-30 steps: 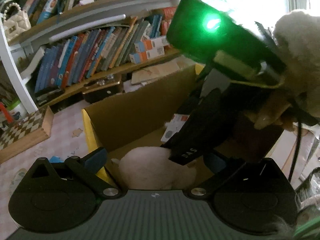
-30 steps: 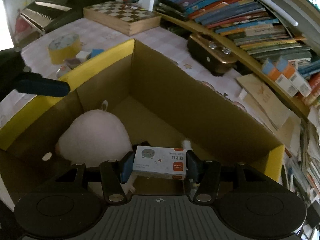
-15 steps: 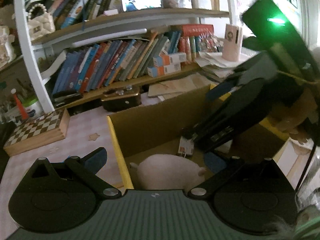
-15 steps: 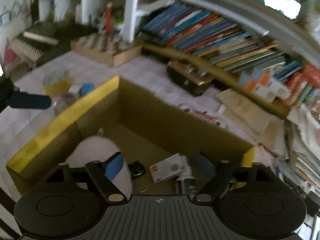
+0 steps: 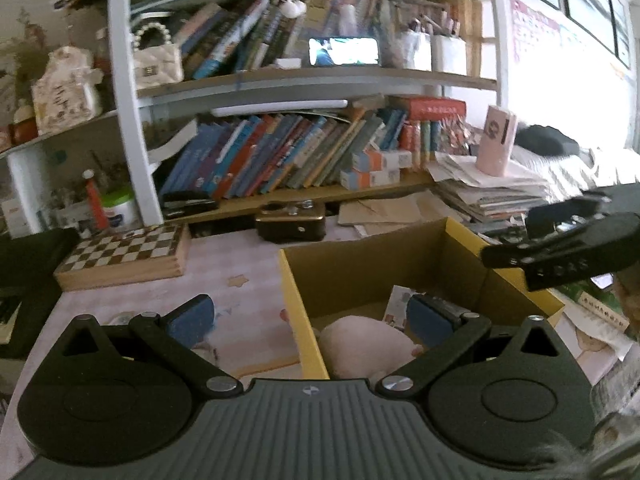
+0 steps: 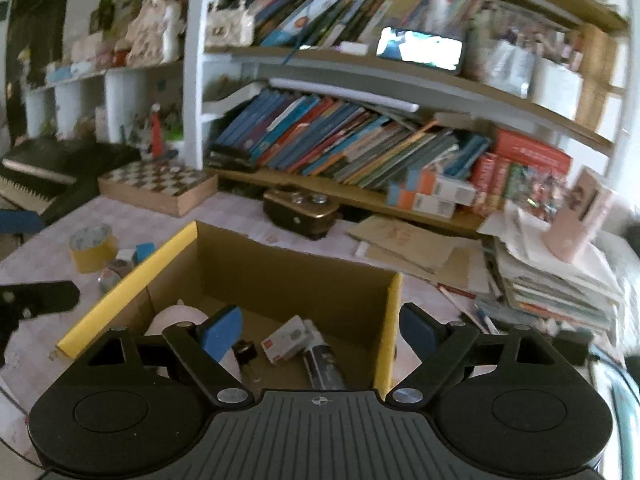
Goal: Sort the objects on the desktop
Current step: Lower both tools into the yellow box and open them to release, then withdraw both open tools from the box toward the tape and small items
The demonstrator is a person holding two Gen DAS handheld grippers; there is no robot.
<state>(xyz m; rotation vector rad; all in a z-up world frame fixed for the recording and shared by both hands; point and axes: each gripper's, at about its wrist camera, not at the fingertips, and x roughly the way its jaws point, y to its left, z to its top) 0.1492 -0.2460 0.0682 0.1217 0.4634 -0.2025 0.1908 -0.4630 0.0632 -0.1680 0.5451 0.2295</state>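
Observation:
An open cardboard box (image 6: 280, 276) with yellow rims stands on the desk. Inside it lie a pink plush toy (image 6: 176, 316), a small white carton with a red label (image 6: 286, 338), a dark tube (image 6: 322, 364) and a small black item (image 6: 245, 350). My right gripper (image 6: 319, 330) hangs open above the box's near side, with nothing between its fingers. My left gripper (image 5: 310, 320) is open too, straddling the box's left yellow rim (image 5: 298, 312) above the plush toy (image 5: 364, 344). The white carton (image 5: 396, 304) peeks out behind its right finger. The right gripper's body (image 5: 560, 248) shows at the right.
Left of the box sit a yellow tape roll (image 6: 93, 246) and small loose pieces (image 6: 124, 264). A chessboard box (image 5: 128, 252) and a brown radio-like case (image 6: 300, 214) stand behind, under a bookshelf (image 6: 340, 148). Stacked papers (image 6: 552, 276) fill the right.
The right gripper opened and let the white carton drop into the box. Both grippers rose and drew back, so more shelf shows.

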